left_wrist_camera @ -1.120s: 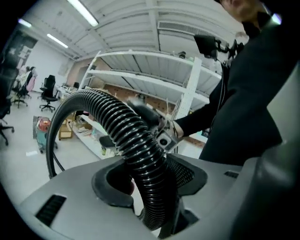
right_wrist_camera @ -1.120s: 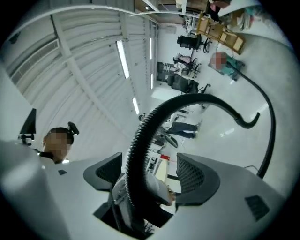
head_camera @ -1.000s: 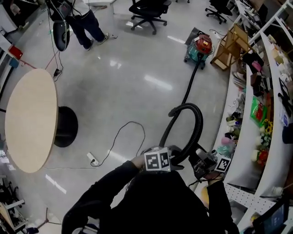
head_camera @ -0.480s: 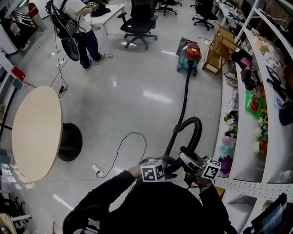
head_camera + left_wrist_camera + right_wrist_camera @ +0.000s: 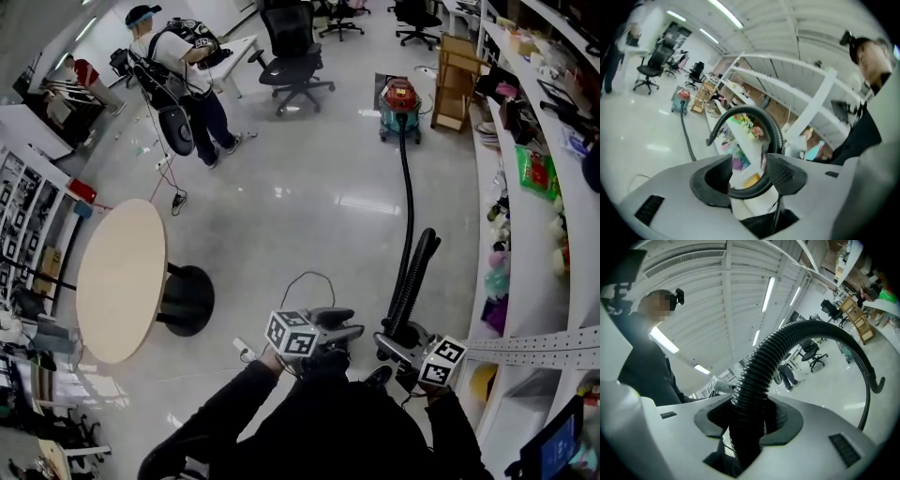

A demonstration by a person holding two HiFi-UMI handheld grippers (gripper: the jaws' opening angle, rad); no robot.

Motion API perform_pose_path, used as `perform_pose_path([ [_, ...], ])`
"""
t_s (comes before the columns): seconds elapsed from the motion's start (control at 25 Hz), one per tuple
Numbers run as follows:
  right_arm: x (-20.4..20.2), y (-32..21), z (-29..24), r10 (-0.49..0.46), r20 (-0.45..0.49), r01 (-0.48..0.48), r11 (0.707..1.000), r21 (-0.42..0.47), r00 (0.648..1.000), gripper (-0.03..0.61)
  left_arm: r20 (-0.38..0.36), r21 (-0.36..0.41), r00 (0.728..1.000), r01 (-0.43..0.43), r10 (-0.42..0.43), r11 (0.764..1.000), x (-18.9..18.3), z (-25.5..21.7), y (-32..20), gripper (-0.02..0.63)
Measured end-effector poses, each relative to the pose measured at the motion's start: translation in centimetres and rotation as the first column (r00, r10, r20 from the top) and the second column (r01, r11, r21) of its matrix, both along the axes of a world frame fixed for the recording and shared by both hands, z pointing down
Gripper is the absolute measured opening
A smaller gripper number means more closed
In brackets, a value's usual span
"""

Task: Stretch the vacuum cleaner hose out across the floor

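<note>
While left tongs (image 5: 343, 330) and right tongs (image 5: 395, 345) — just closing — clamp the hose (image 5: 407, 216), a table (image 5: 122, 281) stands nearby.

Black ribbed hose (image 5: 417, 272), red-and-teal vacuum cleaner (image 5: 399, 101), beige tabletop (image 5: 120, 281), glossy grey floor (image 5: 309, 187).

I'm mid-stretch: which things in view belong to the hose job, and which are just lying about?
Job: hose; red vacuum cleaner.
Lying about: round table; office chair; wooden rack.
</note>
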State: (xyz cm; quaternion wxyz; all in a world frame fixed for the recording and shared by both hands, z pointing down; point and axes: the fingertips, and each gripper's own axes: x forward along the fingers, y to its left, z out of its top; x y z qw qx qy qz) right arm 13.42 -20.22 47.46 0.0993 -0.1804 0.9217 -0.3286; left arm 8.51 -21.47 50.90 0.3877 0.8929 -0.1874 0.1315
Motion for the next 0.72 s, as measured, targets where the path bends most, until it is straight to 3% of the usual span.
perform_pose_path([
  [0.12,-0.8,3.2,1.0,-0.056,-0.087,0.06,0.997,0.049,0.995,0.177,-0.245,-0.113,0.967,0.039,-0.066,0.993,2.8,-3.8,-0.4,0.227],
  [0.24,-1.7,5.9,1.5,-0.105,-0.164,0.118,0.99,0.074,0.981,0.176,-0.374,-0.22,0.924,0.0,-0.084,0.976,4.6,-5.1,0.5,0.277],
  [0.4,-4.2,9.3,2.4,-0.192,-0.254,0.217,0.973,0.074,0.948,0.178,-0.424,-0.265,0.903,-0.058,-0.062,0.963,5.1,-5.0,2.1,0.318],
  [0.52,-8.4,11.9,3.2,-0.228,-0.307,0.255,0.965,0.052,0.924,0.176,-0.455,-0.278,0.888,-0.078,-0.06,0.957,2.5,-5.7,3.5,0.318],
  [0.64,-12.3,13.3,4.7,-0.237,-0.381,0.277,0.959,0.054,0.894,0.176,-0.458,-0.301,0.879,-0.008,-0.137,0.954,-1.6,-4.3,3.9,0.308],
  [0.72,-14.8,14.2,6.9,-0.259,-0.457,0.318,0.947,0.056,0.851,0.176,-0.457,-0.315,0.872,0.028,-0.177,0.949,-4.4,-2.6,4.4,0.257],
])
